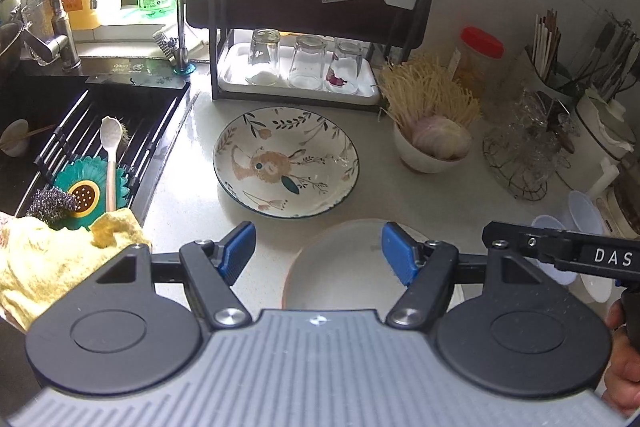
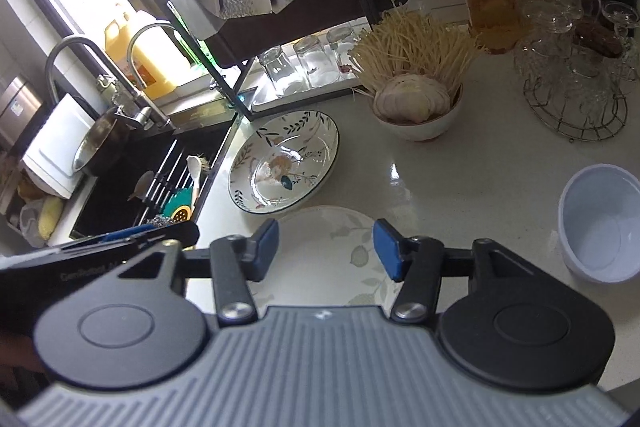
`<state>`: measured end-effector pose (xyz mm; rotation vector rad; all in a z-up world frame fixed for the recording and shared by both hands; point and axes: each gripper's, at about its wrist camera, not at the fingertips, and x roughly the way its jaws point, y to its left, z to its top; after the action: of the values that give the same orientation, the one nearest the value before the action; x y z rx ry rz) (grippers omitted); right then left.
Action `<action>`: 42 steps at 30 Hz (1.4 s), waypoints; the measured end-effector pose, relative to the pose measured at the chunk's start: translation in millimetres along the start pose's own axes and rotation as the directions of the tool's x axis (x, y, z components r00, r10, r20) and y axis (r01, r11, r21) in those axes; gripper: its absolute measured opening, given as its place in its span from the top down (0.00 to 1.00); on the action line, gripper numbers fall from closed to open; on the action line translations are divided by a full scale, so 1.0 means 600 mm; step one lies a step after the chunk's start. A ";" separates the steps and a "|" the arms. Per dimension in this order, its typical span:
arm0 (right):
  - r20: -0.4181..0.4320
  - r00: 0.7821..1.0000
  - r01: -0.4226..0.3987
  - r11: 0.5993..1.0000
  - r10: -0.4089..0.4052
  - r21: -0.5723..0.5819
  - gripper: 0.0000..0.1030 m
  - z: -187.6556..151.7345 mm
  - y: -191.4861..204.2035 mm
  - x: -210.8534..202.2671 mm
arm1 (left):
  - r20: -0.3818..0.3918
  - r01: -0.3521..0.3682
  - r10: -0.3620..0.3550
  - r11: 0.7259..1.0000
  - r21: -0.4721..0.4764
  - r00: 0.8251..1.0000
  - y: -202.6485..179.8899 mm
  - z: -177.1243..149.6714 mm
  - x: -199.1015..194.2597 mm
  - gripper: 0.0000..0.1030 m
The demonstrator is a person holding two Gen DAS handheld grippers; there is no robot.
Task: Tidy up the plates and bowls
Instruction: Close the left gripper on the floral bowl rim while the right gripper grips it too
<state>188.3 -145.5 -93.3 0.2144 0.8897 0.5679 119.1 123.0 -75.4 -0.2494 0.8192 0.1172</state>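
Note:
A floral plate with a rabbit design (image 1: 286,163) lies on the white counter in front of the dish rack; it also shows in the right wrist view (image 2: 284,161). A pale plate with faint leaf print (image 2: 332,251) lies nearer, right under both grippers, and shows in the left wrist view (image 1: 340,267). A light blue plastic bowl (image 2: 600,223) stands at the right. My left gripper (image 1: 318,253) is open and empty above the pale plate. My right gripper (image 2: 326,247) is open and empty above the same plate.
A black dish rack (image 1: 312,7) with upturned glasses (image 1: 306,61) stands behind. The sink (image 1: 80,131) with a brush and sponges is at the left. A white bowl of noodles (image 1: 432,135), a jar (image 1: 478,59) and a wire basket of glassware (image 1: 524,151) are at the right.

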 end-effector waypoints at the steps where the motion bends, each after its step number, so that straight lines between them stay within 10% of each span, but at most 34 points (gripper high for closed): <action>1: -0.008 1.000 0.001 1.000 -0.001 0.003 0.46 0.007 0.003 0.013 | -0.004 0.004 -0.004 1.000 -0.003 1.000 0.010 0.008 0.012 0.28; 23: -0.131 0.986 0.112 0.990 -0.099 0.089 0.52 0.083 0.020 0.247 | -0.125 0.068 -0.079 0.993 -0.093 0.989 0.173 0.089 0.253 0.30; 42: -0.137 0.972 0.210 0.970 -0.193 0.120 0.74 0.109 0.001 0.351 | -0.156 0.127 -0.156 0.975 -0.183 0.975 0.237 0.122 0.358 0.70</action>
<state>343.1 -25.7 -194.1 0.2084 1.0588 0.3349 288.2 280.9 -209.8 -0.4852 0.9586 0.0318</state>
